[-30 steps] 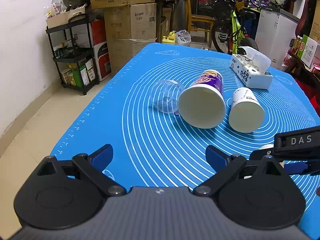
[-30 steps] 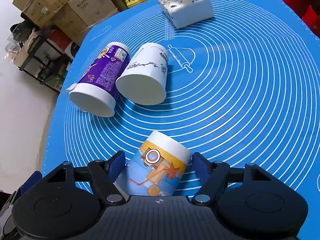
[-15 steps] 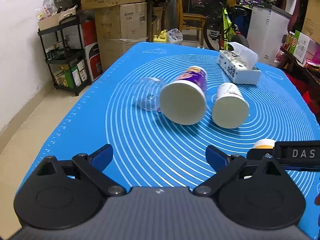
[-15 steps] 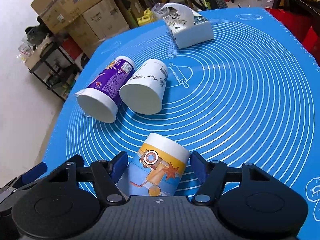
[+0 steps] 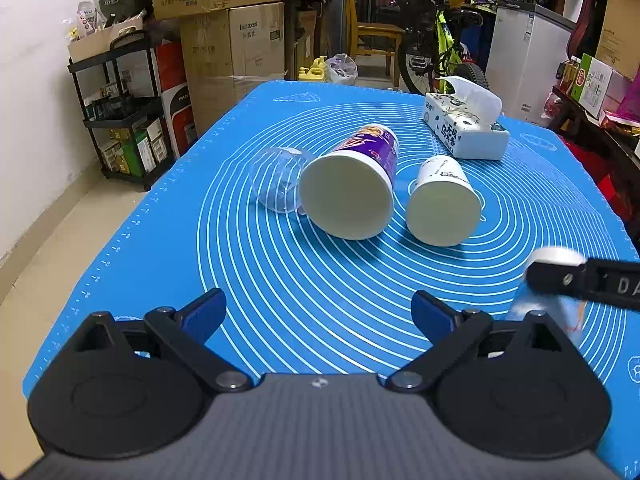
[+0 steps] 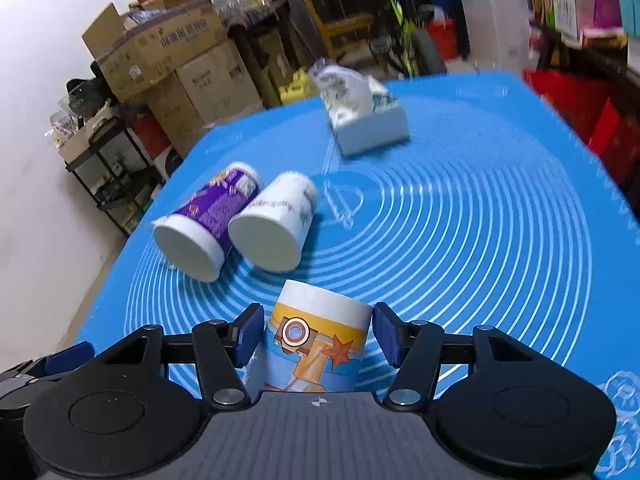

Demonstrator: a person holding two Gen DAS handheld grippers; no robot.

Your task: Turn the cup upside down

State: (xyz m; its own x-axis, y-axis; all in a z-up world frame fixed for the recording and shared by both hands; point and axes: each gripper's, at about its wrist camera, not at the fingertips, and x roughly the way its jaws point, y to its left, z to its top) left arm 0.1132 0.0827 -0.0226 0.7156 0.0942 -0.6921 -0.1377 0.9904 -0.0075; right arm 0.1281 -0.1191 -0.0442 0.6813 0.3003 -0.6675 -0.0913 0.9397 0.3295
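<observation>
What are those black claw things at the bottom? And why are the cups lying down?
Each claw is a hand-held gripper that a person carries, with a camera looking out along its fingers. One picture comes from the left hand-held gripper, which is open and holds nothing. The other comes from the right hand-held gripper, whose blue pads sit on both sides of a cartoon cup. On the blue mat a clear cup, a purple cup and a white cup lie on their sides, near a tissue box.

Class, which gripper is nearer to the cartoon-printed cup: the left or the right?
Right. The right gripper has the cartoon cup between its fingers. The left gripper hangs open over the bare blue mat, the cup off to its right.
</observation>
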